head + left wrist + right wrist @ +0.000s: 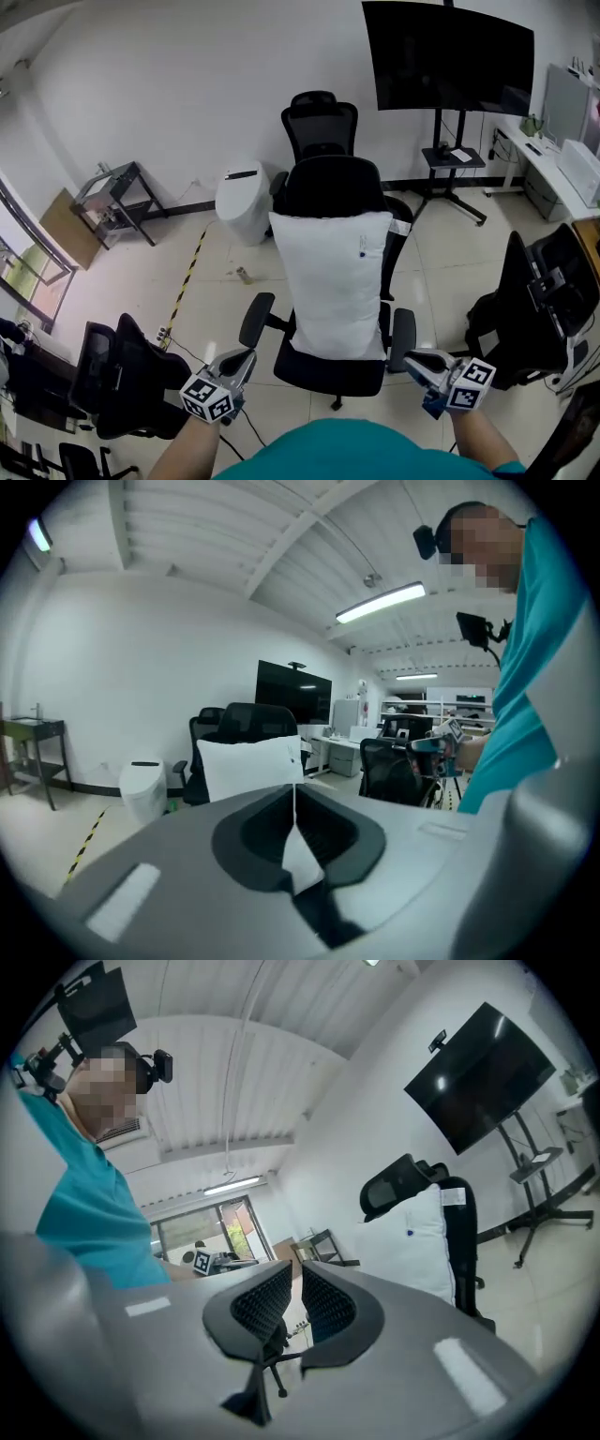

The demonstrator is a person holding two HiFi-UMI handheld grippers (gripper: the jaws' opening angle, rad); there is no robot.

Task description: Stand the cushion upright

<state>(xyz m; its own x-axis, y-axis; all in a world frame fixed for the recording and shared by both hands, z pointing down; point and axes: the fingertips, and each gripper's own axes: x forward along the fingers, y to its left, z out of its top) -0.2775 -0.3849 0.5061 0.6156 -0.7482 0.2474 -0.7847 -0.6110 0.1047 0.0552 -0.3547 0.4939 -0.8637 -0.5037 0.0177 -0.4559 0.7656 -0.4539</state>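
In front of me on the office floor, a black swivel chair (333,183) stood with its armrests reaching toward me. Around it stood a second black chair (319,117) behind it against the wall, a white rounded unit (244,202) to its left, and a large dark screen (448,56) on a wheeled stand to its right. A metal rack (117,202) stood by the left wall, with a strip of yellow-and-black tape (187,272) running across the floor near it. More black chairs crowded both lower corners, and a counter (553,164) ran along the right wall. The white cushion (337,281) stood upright on the swivel chair's seat, leaning back against the backrest and hiding most of it. My left gripper (246,357) hung just in front of the left armrest, its jaws clenched together on nothing, with the cushion (248,766) ahead of it and clear of it. My right gripper (412,359) hung just in front of the right armrest, jaws a narrow gap apart and empty. From there the cushion (422,1241) lay off to the right, apart from the jaws, and nothing stood between either gripper and it.
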